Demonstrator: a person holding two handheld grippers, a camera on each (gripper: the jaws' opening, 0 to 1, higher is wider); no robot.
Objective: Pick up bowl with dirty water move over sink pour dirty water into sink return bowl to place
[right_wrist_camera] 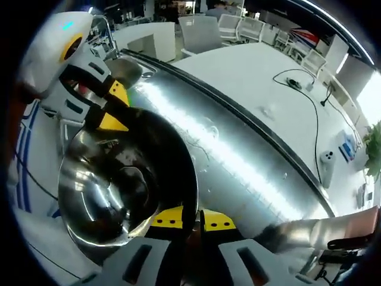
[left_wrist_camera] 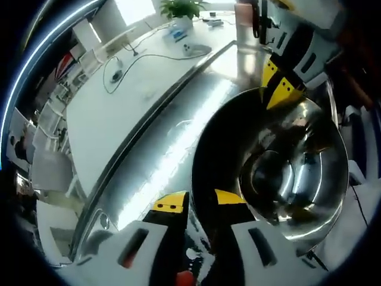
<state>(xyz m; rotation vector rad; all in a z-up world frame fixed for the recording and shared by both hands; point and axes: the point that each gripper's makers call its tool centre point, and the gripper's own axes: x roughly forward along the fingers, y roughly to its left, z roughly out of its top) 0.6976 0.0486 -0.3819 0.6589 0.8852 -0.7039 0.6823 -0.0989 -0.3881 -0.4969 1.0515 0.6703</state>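
Surface: a long shiny steel surface [left_wrist_camera: 166, 143] runs from the lower left to the upper right of the left gripper view. I cannot make out a sink hole in it.
White table: a white table [right_wrist_camera: 262, 77] lies behind the steel, in the upper right of the right gripper view.
Bowl: the steel bowl [left_wrist_camera: 280, 173] is in the air, tipped on its side, in the right half of the left gripper view. Its open side faces the cameras.
Left claw: the left claw [left_wrist_camera: 199, 202] is pinched narrow on the bowl rim at the bottom of its view.
Right claw: the right claw [right_wrist_camera: 190, 217] is pinched narrow on the far side of the rim.
What matters next: the bowl sits between the two claws, so both are just as near.
Hard to see: the bowl's inside is dark and shiny. I cannot tell if any dirty water is in it.
Cable: a thin cable [right_wrist_camera: 309, 101] lies on the white table.
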